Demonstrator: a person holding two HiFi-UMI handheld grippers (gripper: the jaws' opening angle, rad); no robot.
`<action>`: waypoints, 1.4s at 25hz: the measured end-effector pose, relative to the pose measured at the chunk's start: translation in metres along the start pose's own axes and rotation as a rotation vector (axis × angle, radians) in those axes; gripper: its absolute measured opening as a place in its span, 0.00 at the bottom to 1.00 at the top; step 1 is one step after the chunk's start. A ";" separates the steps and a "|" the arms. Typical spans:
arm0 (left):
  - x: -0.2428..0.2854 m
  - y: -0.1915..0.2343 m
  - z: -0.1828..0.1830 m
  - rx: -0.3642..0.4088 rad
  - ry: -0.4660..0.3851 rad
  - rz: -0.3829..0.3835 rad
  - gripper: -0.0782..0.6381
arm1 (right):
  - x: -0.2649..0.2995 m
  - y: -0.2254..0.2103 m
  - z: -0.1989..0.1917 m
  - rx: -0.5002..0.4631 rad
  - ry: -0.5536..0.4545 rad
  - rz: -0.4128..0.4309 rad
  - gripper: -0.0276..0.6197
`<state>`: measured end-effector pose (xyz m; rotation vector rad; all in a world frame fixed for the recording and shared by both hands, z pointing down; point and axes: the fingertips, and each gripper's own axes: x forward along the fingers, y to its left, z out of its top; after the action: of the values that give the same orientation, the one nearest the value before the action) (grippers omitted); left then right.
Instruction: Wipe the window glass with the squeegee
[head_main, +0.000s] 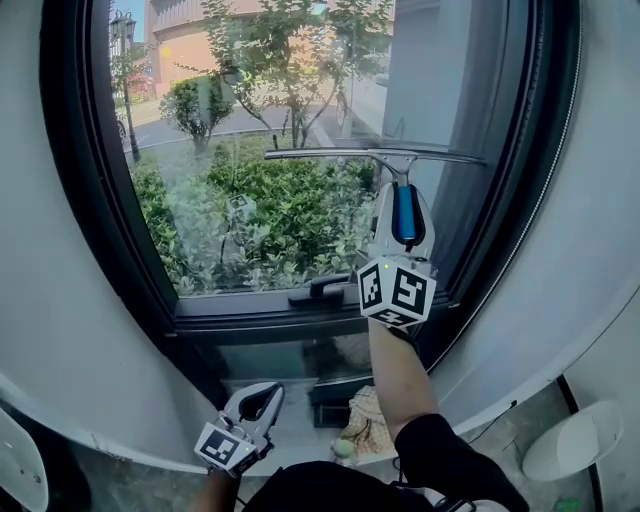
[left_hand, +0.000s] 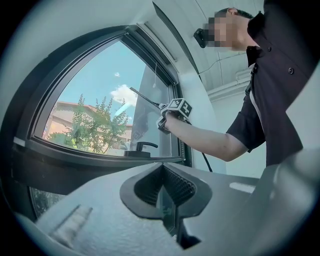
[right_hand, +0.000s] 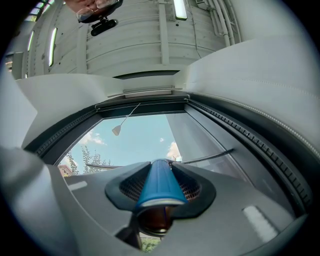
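Clamping the blue grip of the squeegee (head_main: 340, 153), the right gripper (head_main: 403, 212) has its jaws pressed on either side of it, and the grip fills the gap between the ribbed pads in the right gripper view. The only print in sight is the black-and-white square markers on that gripper's cube (head_main: 396, 290). Above and a little right of the window handle (head_main: 322, 290), the squeegee's long metal blade lies level across the window glass (head_main: 250, 130) and appears to rest against it. Its right end reaches toward the dark frame (head_main: 505, 150) on that side. Well below the window handle and to its left, the left gripper (head_main: 258, 402) hangs clear of the pane, its jaws brought together at the tips with nothing between them. Green shrubs (head_main: 290, 215) show through the glass above the window handle.
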<state>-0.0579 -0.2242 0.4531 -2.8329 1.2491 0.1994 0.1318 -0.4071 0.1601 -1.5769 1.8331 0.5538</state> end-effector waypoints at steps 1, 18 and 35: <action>0.000 0.001 0.000 -0.002 0.001 0.000 0.11 | -0.001 0.000 -0.001 0.001 0.002 -0.001 0.25; -0.002 0.000 0.000 -0.020 -0.001 -0.005 0.11 | -0.029 -0.001 -0.026 0.007 0.062 -0.020 0.25; -0.002 0.001 -0.002 -0.075 -0.011 -0.014 0.11 | -0.046 -0.005 -0.041 -0.001 0.104 -0.027 0.25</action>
<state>-0.0594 -0.2237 0.4553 -2.8981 1.2453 0.2661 0.1320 -0.4038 0.2215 -1.6562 1.8854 0.4685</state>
